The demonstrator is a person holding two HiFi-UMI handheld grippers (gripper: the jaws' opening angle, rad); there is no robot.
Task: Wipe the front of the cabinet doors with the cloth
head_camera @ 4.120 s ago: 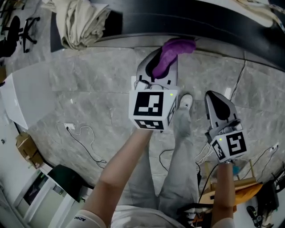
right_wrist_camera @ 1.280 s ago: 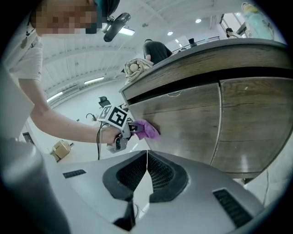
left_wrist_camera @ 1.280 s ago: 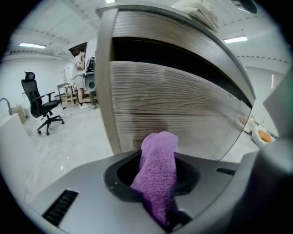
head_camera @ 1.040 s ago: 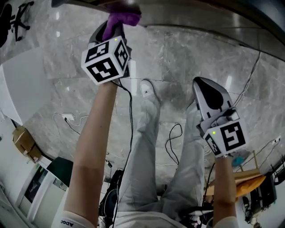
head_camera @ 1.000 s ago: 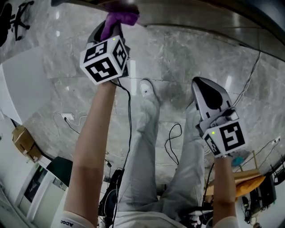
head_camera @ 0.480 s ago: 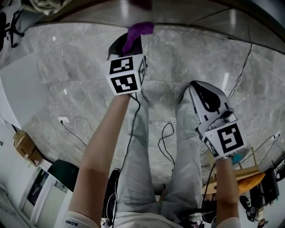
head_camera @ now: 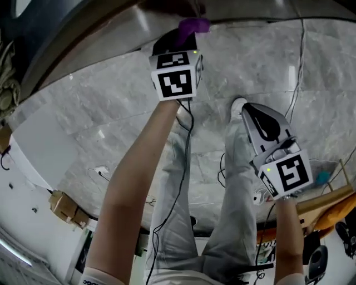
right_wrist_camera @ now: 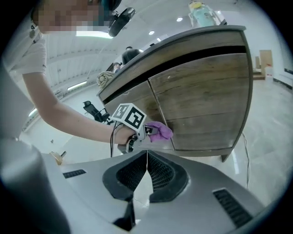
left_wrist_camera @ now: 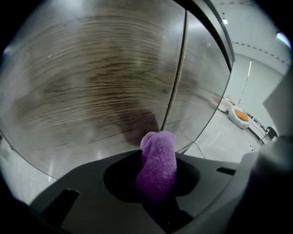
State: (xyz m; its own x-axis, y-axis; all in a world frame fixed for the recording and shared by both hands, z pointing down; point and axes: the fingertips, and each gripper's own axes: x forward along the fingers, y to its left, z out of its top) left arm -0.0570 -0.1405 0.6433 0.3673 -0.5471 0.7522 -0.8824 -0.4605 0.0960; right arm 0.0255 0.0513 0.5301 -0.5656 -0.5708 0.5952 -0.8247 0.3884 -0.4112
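Observation:
A purple cloth [left_wrist_camera: 158, 162] is pinched in my left gripper [head_camera: 181, 40], which is shut on it. The cloth's tip [head_camera: 193, 25] is held against the wooden cabinet door [left_wrist_camera: 91, 87], close to the vertical seam [left_wrist_camera: 176, 77] between two doors. From the right gripper view I see the left gripper [right_wrist_camera: 142, 131] with the cloth [right_wrist_camera: 160, 131] low on the cabinet front [right_wrist_camera: 201, 100]. My right gripper [head_camera: 266, 123] hangs back from the cabinet, lower right in the head view, jaws shut with nothing between them [right_wrist_camera: 146, 171].
Grey marble floor [head_camera: 83, 106] lies below. Cables [head_camera: 186, 167] trail around the person's legs [head_camera: 233, 183]. A cardboard box [head_camera: 64, 206] sits at left, orange items [head_camera: 334, 206] at right. A bottle [right_wrist_camera: 203, 13] stands on the cabinet top.
My left gripper has carried the cloth rightward along the cabinet front over the last second. The right gripper has stayed about where it was.

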